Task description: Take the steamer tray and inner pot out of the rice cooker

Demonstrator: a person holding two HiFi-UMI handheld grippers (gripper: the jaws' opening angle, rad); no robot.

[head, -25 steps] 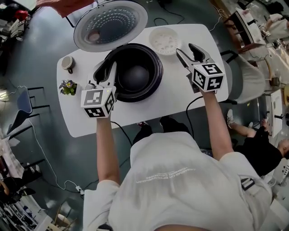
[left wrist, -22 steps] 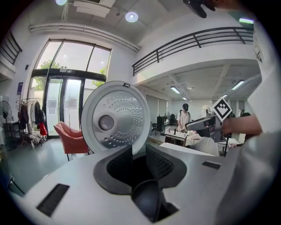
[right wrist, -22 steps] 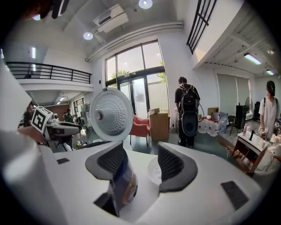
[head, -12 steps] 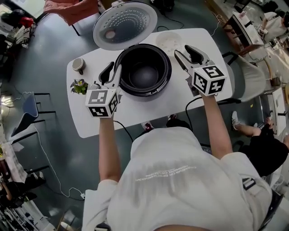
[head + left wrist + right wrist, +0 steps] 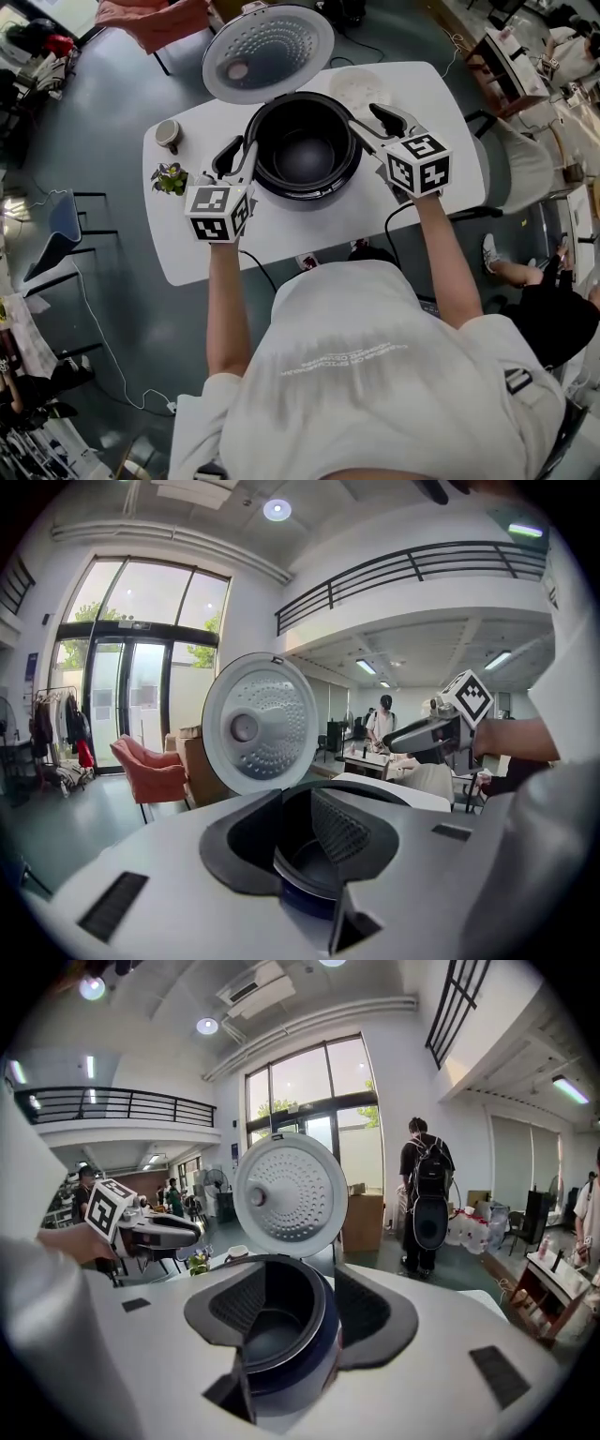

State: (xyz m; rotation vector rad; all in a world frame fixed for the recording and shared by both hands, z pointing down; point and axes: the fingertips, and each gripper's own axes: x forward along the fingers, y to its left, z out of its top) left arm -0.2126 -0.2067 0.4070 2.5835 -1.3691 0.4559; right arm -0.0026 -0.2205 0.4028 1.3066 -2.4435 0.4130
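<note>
Legible text, numbers, brands: none.
- Shirt (image 5: pixel 344 354), below the rice cooker (image 5: pixel 309 190): two faint lines of print across the back, too small to read.
- Marker cube (image 5: pixel 217 213) left of the rice cooker, and marker cube (image 5: pixel 419 167) right of it: black-and-white square patterns only, not lettering.

Setting: open two-storey hall run as a shared workspace or lab. Evidence: mezzanine railing (image 5: pixel 412 569) overhead; tall glazed entrance doors (image 5: pixel 122 705) at 10 o'clock; bare grey floor (image 5: pixel 103 112); more cluttered work tables (image 5: pixel 511 56) at 2 o'clock; a person with backpack (image 5: pixel 427 1194) standing by.
</note>
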